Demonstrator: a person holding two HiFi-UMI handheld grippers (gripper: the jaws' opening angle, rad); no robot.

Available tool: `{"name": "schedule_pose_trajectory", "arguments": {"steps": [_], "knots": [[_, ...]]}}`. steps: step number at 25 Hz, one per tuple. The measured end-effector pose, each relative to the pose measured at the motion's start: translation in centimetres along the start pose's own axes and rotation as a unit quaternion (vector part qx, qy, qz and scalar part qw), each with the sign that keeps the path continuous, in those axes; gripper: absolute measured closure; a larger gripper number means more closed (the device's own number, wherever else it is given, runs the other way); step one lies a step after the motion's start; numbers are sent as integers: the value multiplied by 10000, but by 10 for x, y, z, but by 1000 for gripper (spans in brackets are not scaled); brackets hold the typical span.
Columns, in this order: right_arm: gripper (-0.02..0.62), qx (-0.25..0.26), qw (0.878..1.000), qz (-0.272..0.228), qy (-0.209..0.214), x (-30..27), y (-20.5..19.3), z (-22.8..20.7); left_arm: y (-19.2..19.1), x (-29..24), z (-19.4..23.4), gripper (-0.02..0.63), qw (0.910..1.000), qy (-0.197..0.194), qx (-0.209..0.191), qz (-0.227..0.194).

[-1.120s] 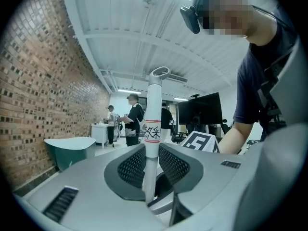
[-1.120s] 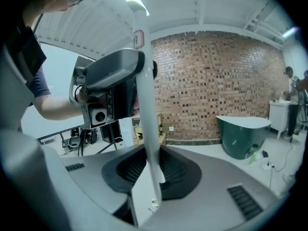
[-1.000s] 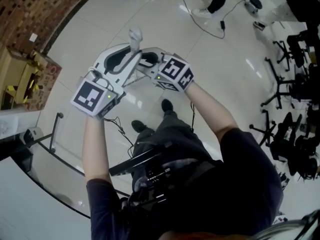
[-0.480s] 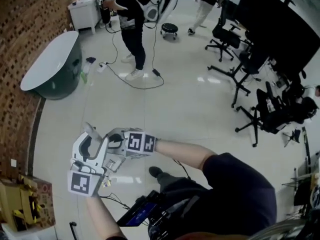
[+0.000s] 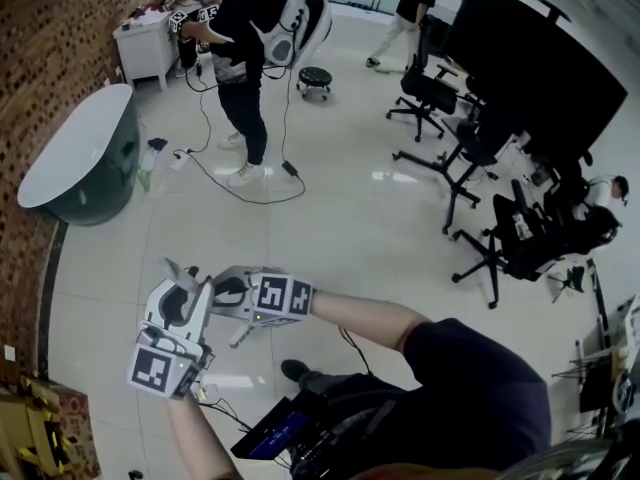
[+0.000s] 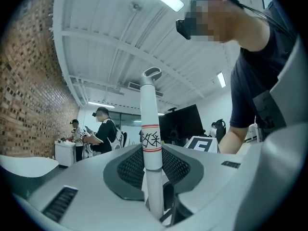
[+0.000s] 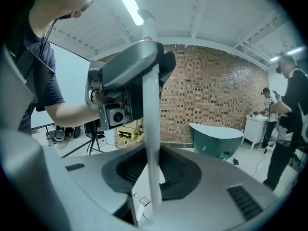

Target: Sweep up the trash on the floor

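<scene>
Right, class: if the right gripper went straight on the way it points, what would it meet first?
Probably the left gripper, just ahead of the right gripper on the same white handle, its jaws having just closed further on it; depth is unclear.

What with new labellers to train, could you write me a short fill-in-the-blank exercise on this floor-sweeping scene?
1. The right gripper is shut on the long white handle, which stands ____ its two jaws.
2. The white label wrapped around that handle has ____ edges at top and bottom.
3. The dark green oval tub with a white rim stands beside a wall built of ____.

Missing words: between; red; brick.
</scene>
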State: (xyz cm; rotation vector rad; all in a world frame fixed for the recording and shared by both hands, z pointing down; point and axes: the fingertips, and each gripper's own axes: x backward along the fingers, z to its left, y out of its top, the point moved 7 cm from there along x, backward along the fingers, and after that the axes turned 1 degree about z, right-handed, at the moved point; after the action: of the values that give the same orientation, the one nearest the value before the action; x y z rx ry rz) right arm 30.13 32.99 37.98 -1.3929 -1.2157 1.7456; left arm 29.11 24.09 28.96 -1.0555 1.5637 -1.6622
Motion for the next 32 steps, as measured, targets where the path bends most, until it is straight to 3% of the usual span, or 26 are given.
{"name": "schedule_pose_trajectory", "arguments": {"steps": [3,7,11,16,20,24,29,32], "knots": [[490,-49,10000,52,66,1,4,-14,2,-10,10,517,9997,136,186,121],[491,96,9991,58,409,6,0,-6,0,-4,-4,515,9957,688,260,563],[489,268,9982,-272,471,12,-13,-30,-12,-24,-1,515,9905,879,347,994],[479,146,9960,-740,480,-33,-12,-59,-9,-21,39,515,9900,1131,351,766],[468,68,9922,-805,951,-78,-7,-36,-13,23,47,515,9824,1632,277,868],[471,308,9891,-657,1283,-112,7,-8,-17,64,53,515,9782,1872,433,791],[486,384,9916,-669,1038,-159,15,32,-24,125,60,514,9788,1914,563,473],[486,508,9936,-357,945,-179,12,49,-34,153,56,514,9812,1787,526,498]]}}
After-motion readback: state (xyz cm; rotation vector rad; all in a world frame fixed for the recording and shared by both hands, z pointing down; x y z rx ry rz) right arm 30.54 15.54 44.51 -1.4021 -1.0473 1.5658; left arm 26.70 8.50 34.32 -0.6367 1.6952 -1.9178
